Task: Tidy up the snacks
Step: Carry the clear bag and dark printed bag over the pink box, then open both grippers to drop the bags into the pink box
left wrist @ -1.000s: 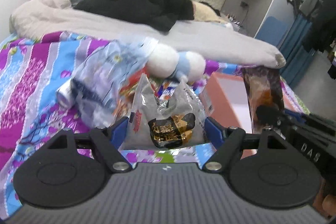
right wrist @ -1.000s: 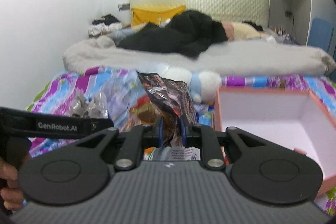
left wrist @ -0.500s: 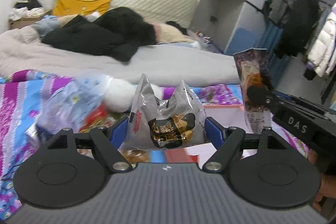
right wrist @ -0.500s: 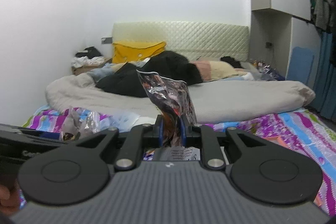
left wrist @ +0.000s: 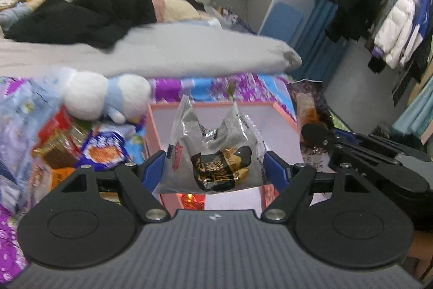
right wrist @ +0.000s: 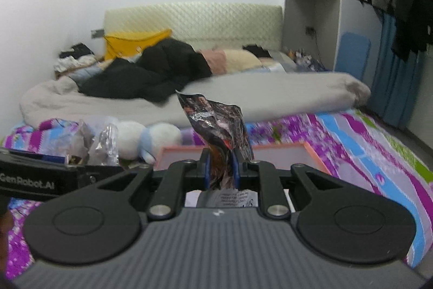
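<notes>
Left gripper (left wrist: 213, 171): jaws set wide, blue pads pressed against both sides of a silver snack bag (left wrist: 213, 153); the bag stands upright, held above the pink box (left wrist: 281, 114) on the bedspread (right wrist: 379, 153).

Right gripper (right wrist: 221, 172): jaws nearly together, pinching the lower part of a dark crumpled snack packet (right wrist: 216, 123), which sticks up between them. Near edge of the box lies just beyond these jaws.

Left of the box: loose pile of snacks (left wrist: 102, 145), with a white-and-blue plush toy (left wrist: 108, 96) at its far side. Grey quilt (left wrist: 189, 50) across the far bed. Background is motion-blurred.
</notes>
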The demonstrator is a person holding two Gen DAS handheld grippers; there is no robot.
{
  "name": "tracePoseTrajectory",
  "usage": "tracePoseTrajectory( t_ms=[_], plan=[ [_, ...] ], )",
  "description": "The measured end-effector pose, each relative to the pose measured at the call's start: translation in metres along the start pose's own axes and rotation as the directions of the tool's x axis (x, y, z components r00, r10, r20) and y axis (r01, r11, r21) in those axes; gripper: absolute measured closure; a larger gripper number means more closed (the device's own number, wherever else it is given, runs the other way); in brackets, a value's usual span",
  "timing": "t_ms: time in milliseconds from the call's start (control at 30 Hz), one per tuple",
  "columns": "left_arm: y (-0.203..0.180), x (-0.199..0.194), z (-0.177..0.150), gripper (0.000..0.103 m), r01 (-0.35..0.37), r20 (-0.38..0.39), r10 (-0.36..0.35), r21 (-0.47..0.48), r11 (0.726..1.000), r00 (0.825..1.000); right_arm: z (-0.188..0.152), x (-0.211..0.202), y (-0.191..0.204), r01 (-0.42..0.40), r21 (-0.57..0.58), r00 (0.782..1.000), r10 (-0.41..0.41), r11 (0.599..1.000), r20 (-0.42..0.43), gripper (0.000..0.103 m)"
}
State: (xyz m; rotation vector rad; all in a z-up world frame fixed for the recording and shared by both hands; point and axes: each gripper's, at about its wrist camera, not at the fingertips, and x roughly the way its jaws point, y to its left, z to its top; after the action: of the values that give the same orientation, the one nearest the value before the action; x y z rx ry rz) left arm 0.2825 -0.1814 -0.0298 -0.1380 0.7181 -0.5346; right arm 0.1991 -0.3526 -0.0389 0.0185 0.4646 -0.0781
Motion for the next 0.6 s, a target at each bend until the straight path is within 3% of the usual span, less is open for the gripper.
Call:
tracePoseTrajectory(
  t_ms=[300,600],
  plan=[
    [-0.008,0.082,-0.007,0.022,-0.015,-0.133,0.017,0.018,1.0,0.991,-0.032,0.048,-0.032,0.005,0.056,0.989,0.003,0.998,-0.148,0.083],
    [-0.021,0.141,-0.02,0.022,-0.035,-0.232,0.045,0.047,0.998,0.972,-0.062,0.088,-0.055,0.028,0.113,0.96,0.005,0.993,-0.279,0.082]
  ],
)
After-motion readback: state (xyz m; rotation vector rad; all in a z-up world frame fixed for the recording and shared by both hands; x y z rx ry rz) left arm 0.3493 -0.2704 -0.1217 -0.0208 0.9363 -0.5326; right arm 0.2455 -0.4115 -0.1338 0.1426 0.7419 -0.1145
